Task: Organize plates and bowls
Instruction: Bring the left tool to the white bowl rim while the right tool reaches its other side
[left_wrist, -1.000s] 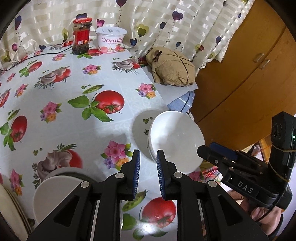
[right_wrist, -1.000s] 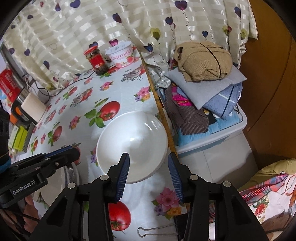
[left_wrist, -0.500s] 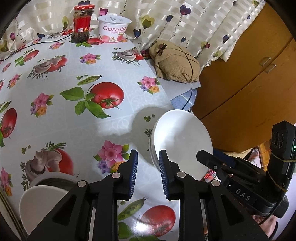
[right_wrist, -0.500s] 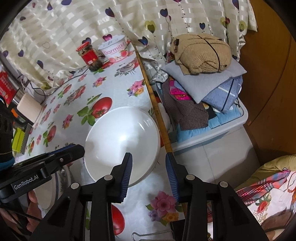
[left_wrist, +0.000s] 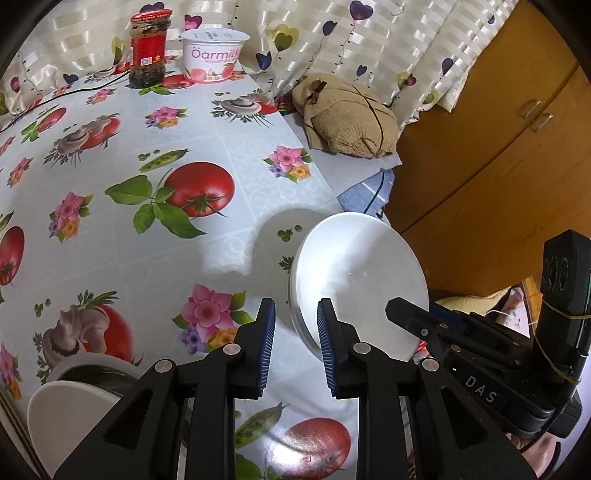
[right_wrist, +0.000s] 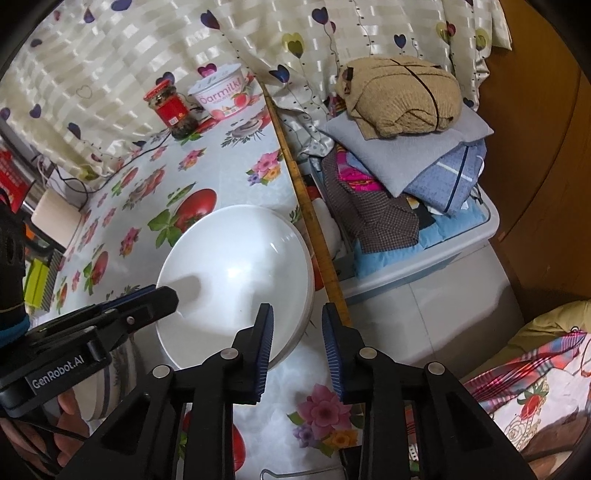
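Plates: a small stack of round white ceramic plates (left_wrist: 360, 284) sits at the right edge of the vegetable-print oilcloth table (left_wrist: 110, 229).
Left gripper (left_wrist: 295, 345): its 2 blue-padded fingers parted, empty, at the stack's near rim.
Right gripper (right_wrist: 297, 345): parted, empty, straddling the rim.
Bowl: a white bowl (left_wrist: 66, 406) lies bottom-left.

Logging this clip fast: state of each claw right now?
Left claw: open, empty, at the near rim of the white plate stack.
Right claw: open, empty, straddling that stack's rim.
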